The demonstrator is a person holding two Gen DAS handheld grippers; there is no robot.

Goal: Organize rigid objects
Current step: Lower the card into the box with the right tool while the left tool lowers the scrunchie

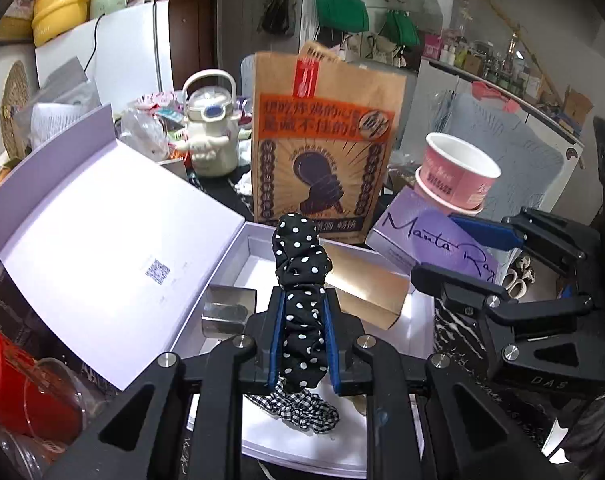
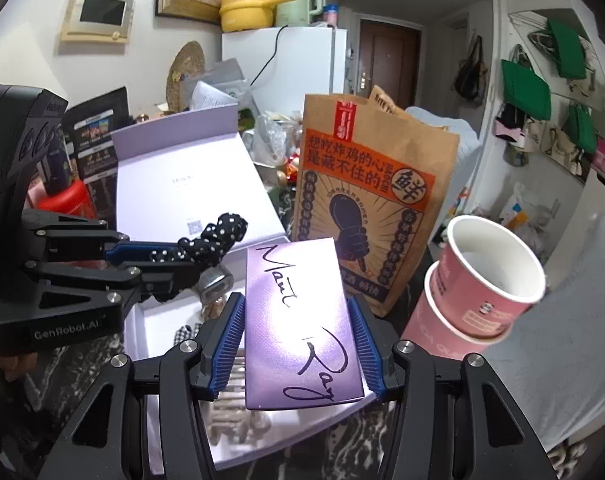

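Purple and glossy, the small lettered box (image 2: 302, 320) sits clamped across its width in the right gripper (image 2: 298, 344), held above the open lilac gift box (image 1: 262, 236). To place it well, I'd lower it flat into a free corner. Meanwhile the left gripper (image 1: 302, 332) is pinched tight on a polka-dot scrunchie (image 1: 300, 272). Inside: a gold box (image 1: 366, 292), a metal clip (image 1: 226, 312) and a gingham scrunchie (image 1: 302, 408).

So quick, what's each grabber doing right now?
Left gripper: closed on the polka-dot scrunchie.
Right gripper: closed on the purple box with handwriting on it.
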